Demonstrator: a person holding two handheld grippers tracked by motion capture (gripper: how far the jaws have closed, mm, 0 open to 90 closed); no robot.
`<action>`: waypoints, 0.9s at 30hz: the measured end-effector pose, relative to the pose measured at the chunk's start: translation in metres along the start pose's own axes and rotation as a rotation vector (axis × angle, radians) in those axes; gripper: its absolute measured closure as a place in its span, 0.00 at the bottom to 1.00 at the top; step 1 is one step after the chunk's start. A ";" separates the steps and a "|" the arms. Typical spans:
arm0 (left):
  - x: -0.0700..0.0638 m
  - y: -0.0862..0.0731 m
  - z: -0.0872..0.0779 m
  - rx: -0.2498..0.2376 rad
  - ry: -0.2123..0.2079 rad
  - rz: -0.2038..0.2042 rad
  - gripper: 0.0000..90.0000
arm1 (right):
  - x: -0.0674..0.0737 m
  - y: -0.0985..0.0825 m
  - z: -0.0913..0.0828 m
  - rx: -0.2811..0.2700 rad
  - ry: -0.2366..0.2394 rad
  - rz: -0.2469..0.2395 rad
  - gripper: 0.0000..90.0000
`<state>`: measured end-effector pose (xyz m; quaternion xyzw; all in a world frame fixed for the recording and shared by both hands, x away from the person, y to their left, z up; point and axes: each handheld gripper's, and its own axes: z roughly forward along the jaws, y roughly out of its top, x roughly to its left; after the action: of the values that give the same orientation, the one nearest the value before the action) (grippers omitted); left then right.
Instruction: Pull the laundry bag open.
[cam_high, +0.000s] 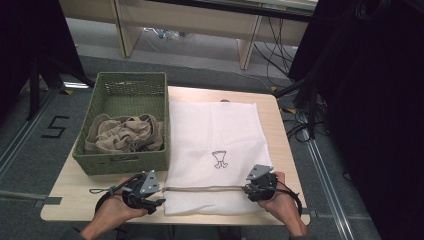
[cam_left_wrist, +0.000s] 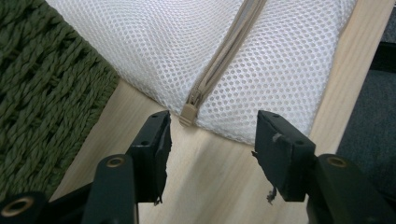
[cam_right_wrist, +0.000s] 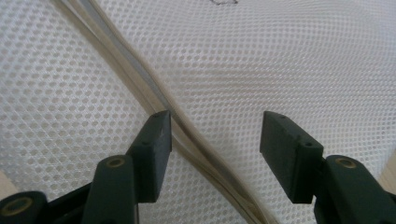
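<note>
Mesh laundry bag (cam_high: 215, 145) lies flat on the table (cam_high: 282, 150), just right of the green woven basket (cam_high: 125, 165), which holds beige clothing (cam_high: 125, 134). Bag's beige zipper (cam_high: 205, 188) runs across the near end, long axis side to side as seen from the high view, roughly parallel to the table's near edge.

Key relation: zipper spans between the two tools. Left tool (cam_high: 159, 202) sits at the bag's near-left corner; right tool (cam_high: 248, 189) sits over the zipper's right-hand part. In the left gripper view the zipper's end tab (cam_left_wrist: 187, 115) lies just ahead of the left tool (cam_left_wrist: 212, 140), a little nearer the jaw on that view's left, w/ bare table between jaws and tab. Left hand is thus nearer the tab end; right hand nearer the opposite end. Cannot tell where the slider sits.

Tool state: left tool jaws apart, nothing between them, no contact w/ bag. Right tool (cam_right_wrist: 215, 144) jaws also apart, standing over the mesh; zipper line (cam_right_wrist: 154, 100) passes diagonally by the tip of the jaw on that view's left and on between the two, not clamped. Whether that tip touches the fabric – cannot tell.

Judgement: neither tool grips anything; next grasp prob. turns on lining jaws across the zipper's long axis.
</note>
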<state>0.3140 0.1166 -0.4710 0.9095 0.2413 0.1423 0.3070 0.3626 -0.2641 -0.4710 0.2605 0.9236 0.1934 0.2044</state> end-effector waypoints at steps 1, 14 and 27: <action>0.000 0.000 0.000 0.000 0.000 0.000 0.49 | 0.001 0.001 0.001 0.014 0.001 0.001 0.49; -0.009 -0.004 -0.011 0.006 -0.005 -0.005 0.44 | 0.009 0.021 0.018 0.082 -0.024 -0.073 0.47; -0.011 -0.009 -0.013 0.012 0.002 -0.013 0.42 | 0.012 0.044 0.017 -0.031 -0.008 -0.123 0.63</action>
<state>0.2957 0.1235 -0.4679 0.9097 0.2482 0.1396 0.3022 0.3794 -0.2187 -0.4686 0.2007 0.9339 0.1938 0.2237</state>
